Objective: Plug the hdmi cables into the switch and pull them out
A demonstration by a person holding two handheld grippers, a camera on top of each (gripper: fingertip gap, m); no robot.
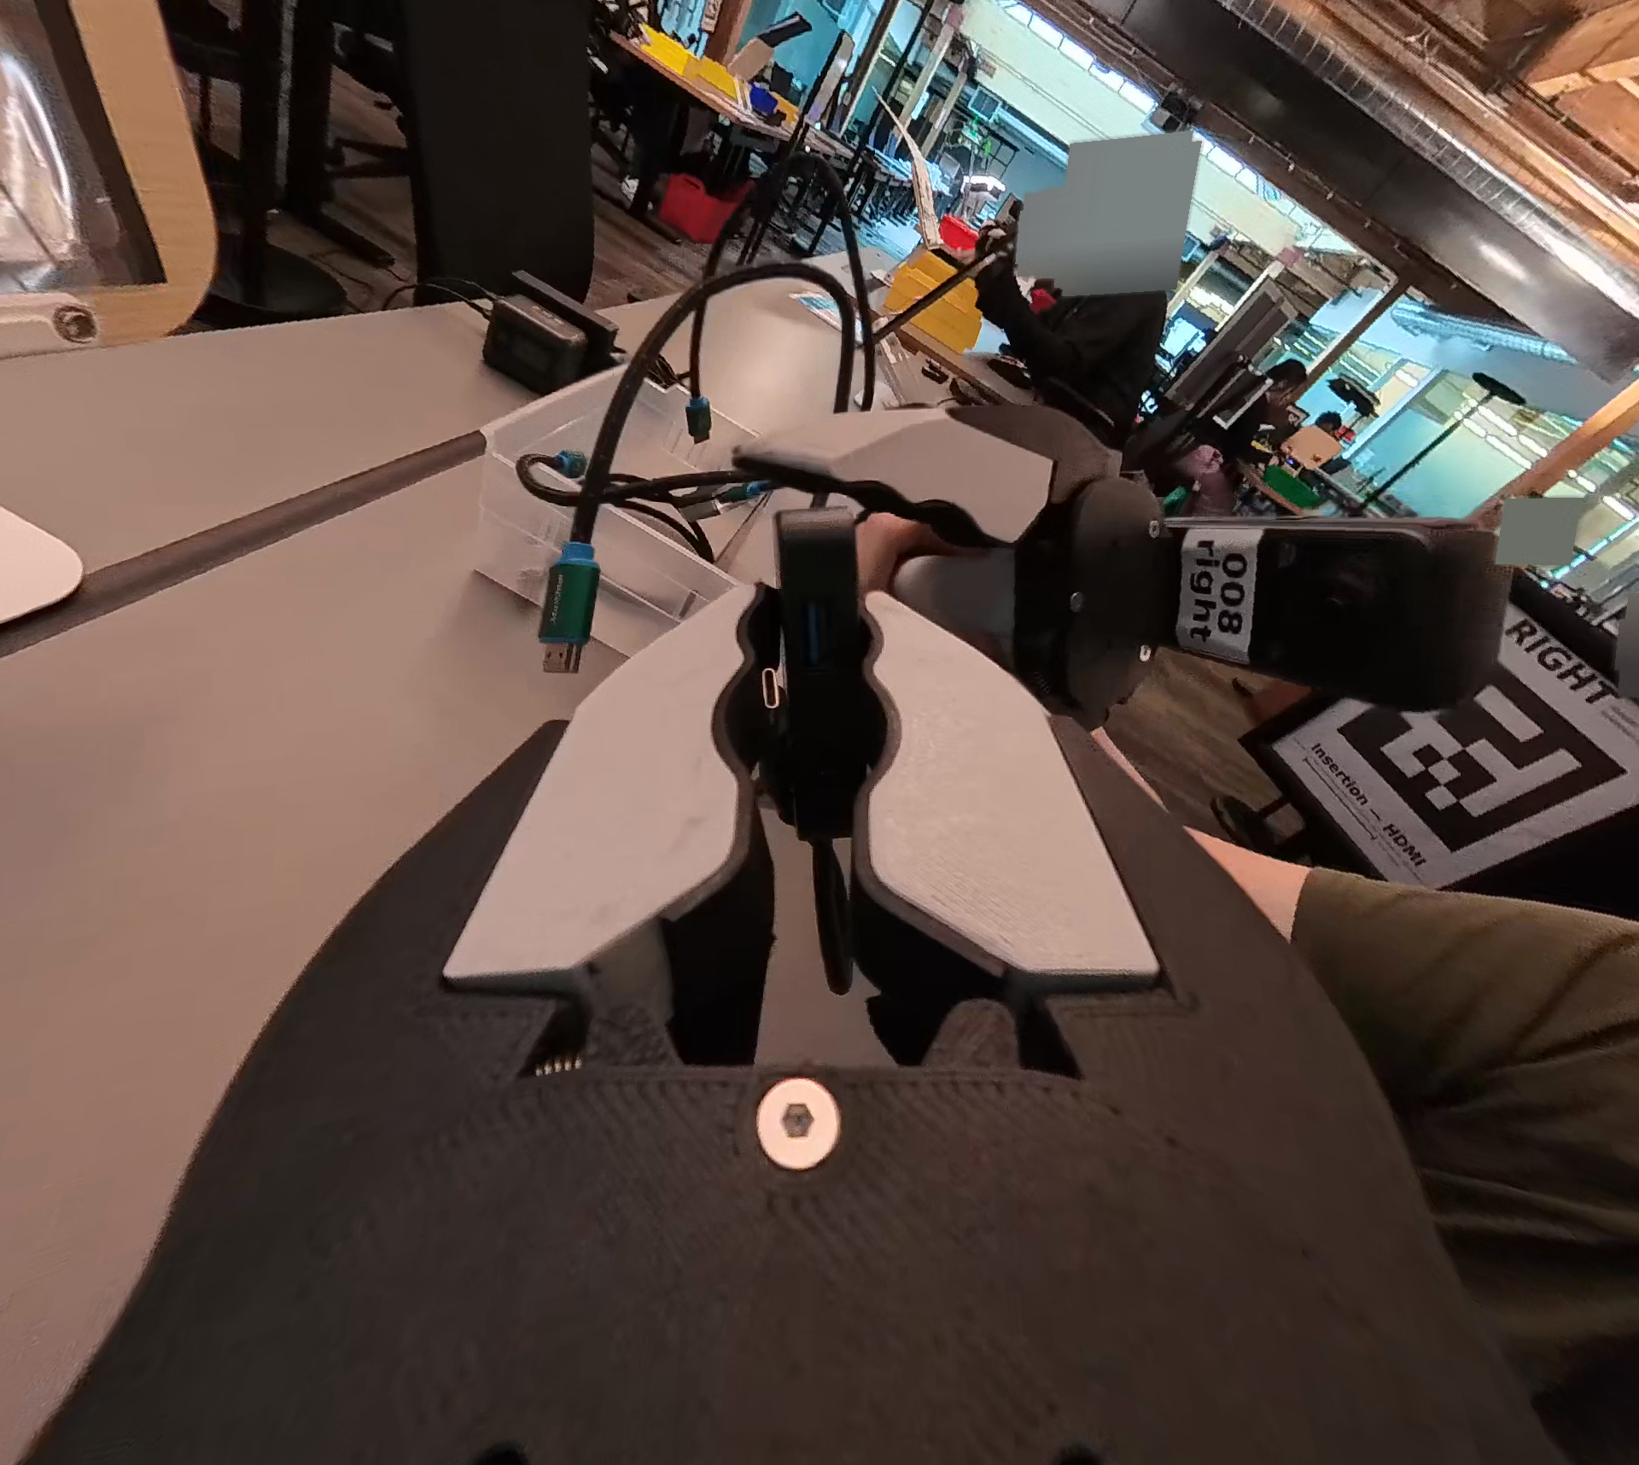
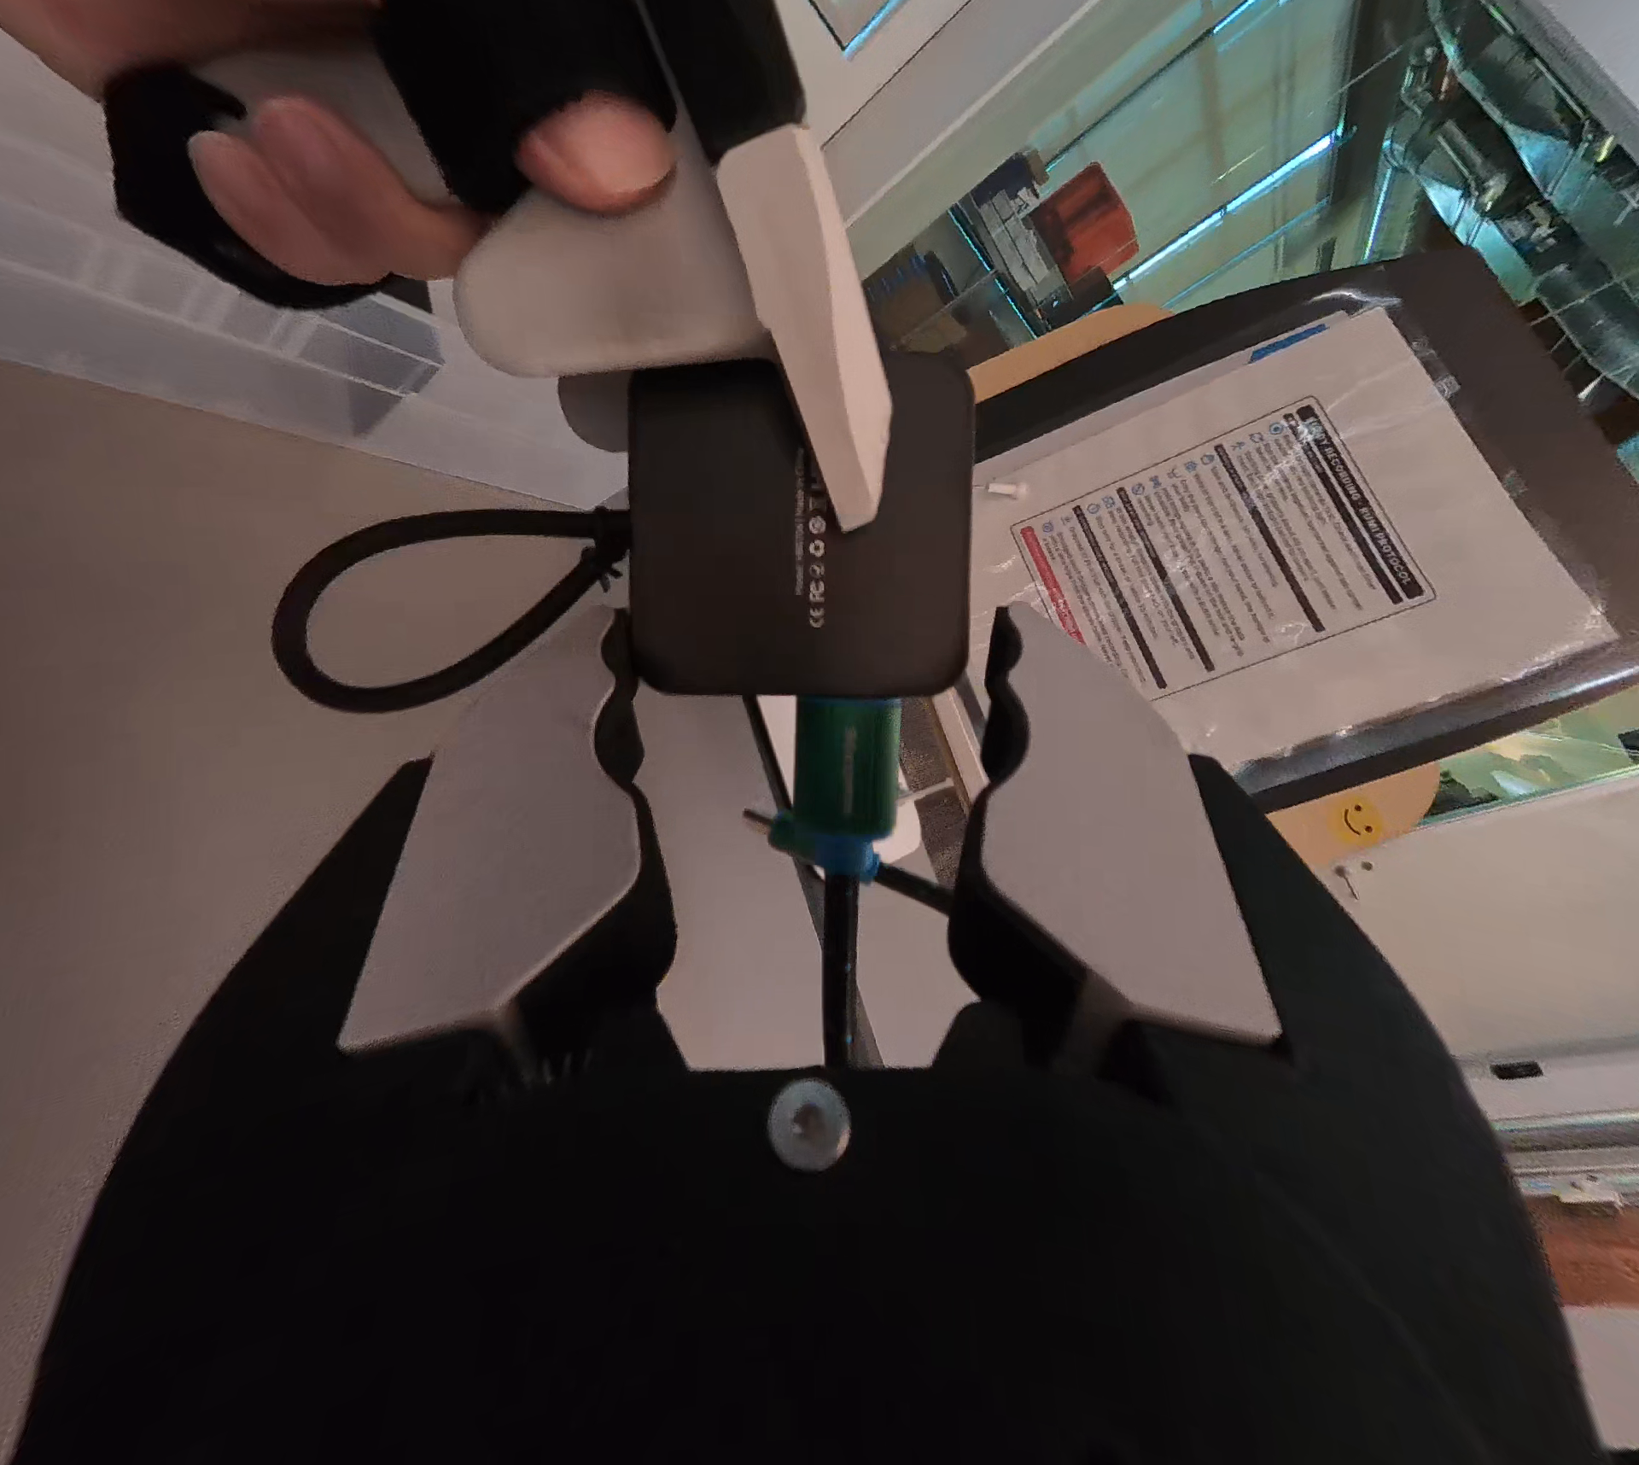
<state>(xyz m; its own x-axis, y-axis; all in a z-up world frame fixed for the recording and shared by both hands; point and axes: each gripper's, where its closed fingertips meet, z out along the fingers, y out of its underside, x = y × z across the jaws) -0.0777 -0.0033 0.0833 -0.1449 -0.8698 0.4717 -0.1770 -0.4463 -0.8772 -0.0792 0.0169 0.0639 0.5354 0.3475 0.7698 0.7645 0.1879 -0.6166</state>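
My left gripper point(image 1: 811, 606) is shut on the thin black switch point(image 1: 816, 660) and holds it on edge above the grey table point(image 1: 222, 713). In the right wrist view the switch point(image 2: 709, 562) is a black square gripped from above by the left gripper point(image 2: 736, 429). A green and blue HDMI plug point(image 2: 847, 766) sits in the switch's lower edge. My right gripper point(image 2: 807, 660) is open, its fingers either side of that plug and not touching it. The right gripper also shows in the left wrist view point(image 1: 789, 482). A second green HDMI plug point(image 1: 568, 606) hangs loose.
A clear plastic bin point(image 1: 612, 562) with several cables stands on the table behind the switch. A small black box point(image 1: 532, 349) sits farther back. A black-and-white marker board point(image 1: 1463, 766) lies to the right. The switch's short cable loops out to the left point(image 2: 301, 624).
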